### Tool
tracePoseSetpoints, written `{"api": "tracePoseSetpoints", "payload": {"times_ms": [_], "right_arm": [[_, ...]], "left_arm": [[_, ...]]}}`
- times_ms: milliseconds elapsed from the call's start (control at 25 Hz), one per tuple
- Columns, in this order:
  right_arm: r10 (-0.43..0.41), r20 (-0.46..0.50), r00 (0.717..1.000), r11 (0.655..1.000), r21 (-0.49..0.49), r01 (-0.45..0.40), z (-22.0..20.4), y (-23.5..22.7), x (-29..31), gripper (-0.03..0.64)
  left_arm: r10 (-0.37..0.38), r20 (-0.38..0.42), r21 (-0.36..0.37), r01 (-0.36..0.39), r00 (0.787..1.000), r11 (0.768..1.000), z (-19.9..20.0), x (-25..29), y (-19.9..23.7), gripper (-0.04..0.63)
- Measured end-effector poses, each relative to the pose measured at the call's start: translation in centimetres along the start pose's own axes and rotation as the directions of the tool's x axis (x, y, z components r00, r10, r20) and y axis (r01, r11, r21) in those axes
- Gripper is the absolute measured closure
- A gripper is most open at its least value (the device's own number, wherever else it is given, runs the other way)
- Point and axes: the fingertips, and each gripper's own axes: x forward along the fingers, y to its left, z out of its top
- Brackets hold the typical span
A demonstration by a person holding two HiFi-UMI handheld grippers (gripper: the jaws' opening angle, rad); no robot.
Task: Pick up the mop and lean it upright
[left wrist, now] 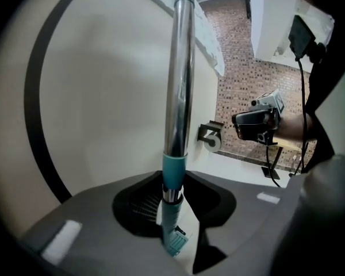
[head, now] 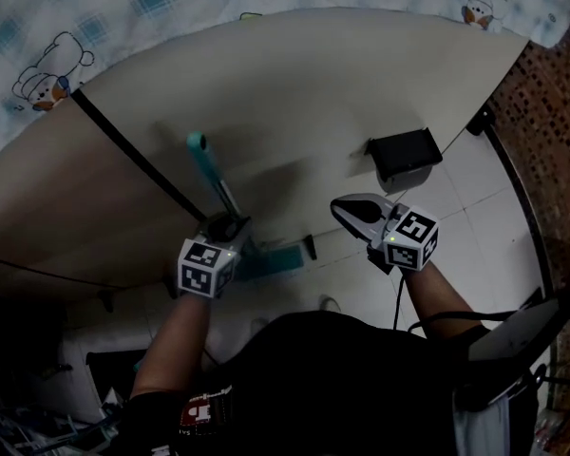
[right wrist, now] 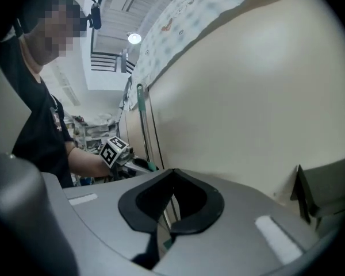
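The mop stands nearly upright against the cream wall. Its teal grip end points up and its teal head lies on the floor tiles. My left gripper is shut on the lower part of the pole. In the left gripper view the chrome pole and its teal collar pass between the jaws, with the mop head below. My right gripper hangs to the right of the mop, apart from it. Its jaws are shut and hold nothing. The right gripper view shows the mop pole by the wall.
A black box is fixed low on the wall, just beyond my right gripper. A black strip runs down the wall left of the mop. A patterned cloth hangs above. A cable and dark furniture are at the right.
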Motion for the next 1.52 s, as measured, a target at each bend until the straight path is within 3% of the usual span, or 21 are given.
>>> {"api": "tracePoseSetpoints", "payload": {"times_ms": [320,760,1080,1520], "right_arm": [[-0.006,0.068,0.998,0.997,-0.079,0.012,6.0,0.6,-0.6,0.603],[0.014,0.109,0.994,0.990,-0.143,0.002,9.9,1.6,-1.7,0.603],[0.025,0.133,0.991,0.984,-0.178,-0.001,11.6,1.6,-1.5,0.603],[0.040,0.148,0.988,0.974,-0.227,-0.005,14.4,2.2,-1.0,0.603]], "left_arm": [[-0.030,0.061,0.077,0.025,0.998,0.997,9.3,-4.3,0.2,0.485],[-0.139,0.168,0.092,0.125,0.976,0.988,21.3,-9.9,-1.4,0.483],[-0.180,0.152,0.112,0.165,0.972,0.980,26.8,-13.0,-1.7,0.483],[-0.186,0.157,0.133,0.166,0.970,0.977,30.8,-14.4,-1.3,0.483]]}}
